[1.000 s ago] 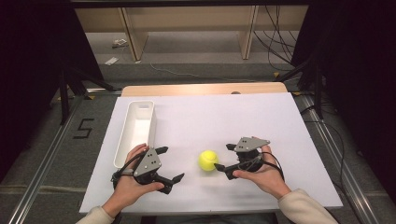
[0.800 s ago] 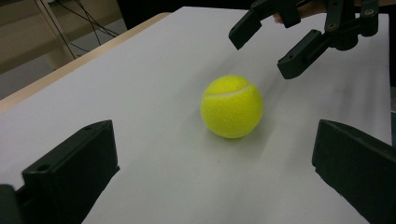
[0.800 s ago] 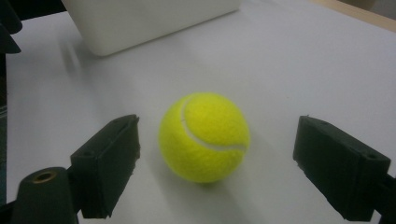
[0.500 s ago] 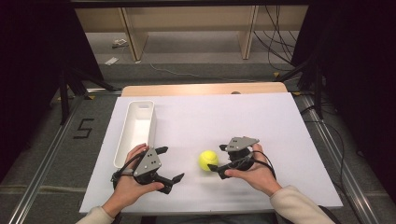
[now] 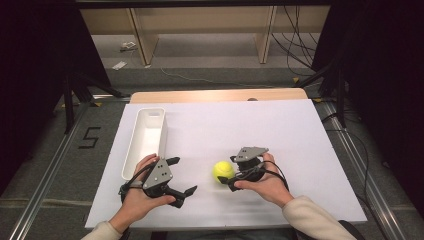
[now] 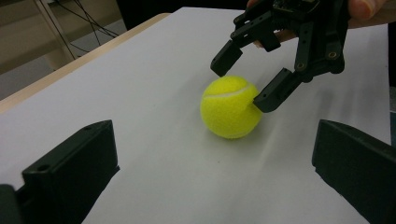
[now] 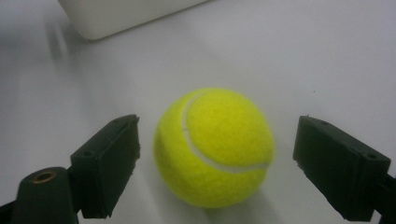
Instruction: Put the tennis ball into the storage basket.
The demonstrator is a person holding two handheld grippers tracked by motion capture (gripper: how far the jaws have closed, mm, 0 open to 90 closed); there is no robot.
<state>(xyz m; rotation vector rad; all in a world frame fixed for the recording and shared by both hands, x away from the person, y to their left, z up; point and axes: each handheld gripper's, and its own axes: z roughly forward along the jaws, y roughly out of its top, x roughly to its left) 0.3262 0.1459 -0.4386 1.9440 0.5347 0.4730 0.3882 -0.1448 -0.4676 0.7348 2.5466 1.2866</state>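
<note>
A yellow tennis ball [image 5: 223,170] rests on the white table top, near its front edge. My right gripper [image 5: 228,171] is open and low over the table, one jaw on each side of the ball [image 7: 214,147], with a gap showing at both sides. In the left gripper view the right gripper [image 6: 247,77] reaches round the far side of the ball [image 6: 229,107]. My left gripper [image 5: 184,175] is open and holds nothing. It sits to the left of the ball and points at it.
A long white tray [image 5: 145,140] lies along the left side of the table, and its near corner [image 7: 126,16] shows beyond the ball. The table's wooden edge [image 5: 215,95] runs at the back. Cables trail on the floor behind.
My right gripper has moved left to the ball, so its open jaws now stand on either side of it. The left gripper and the ball have stayed put.
</note>
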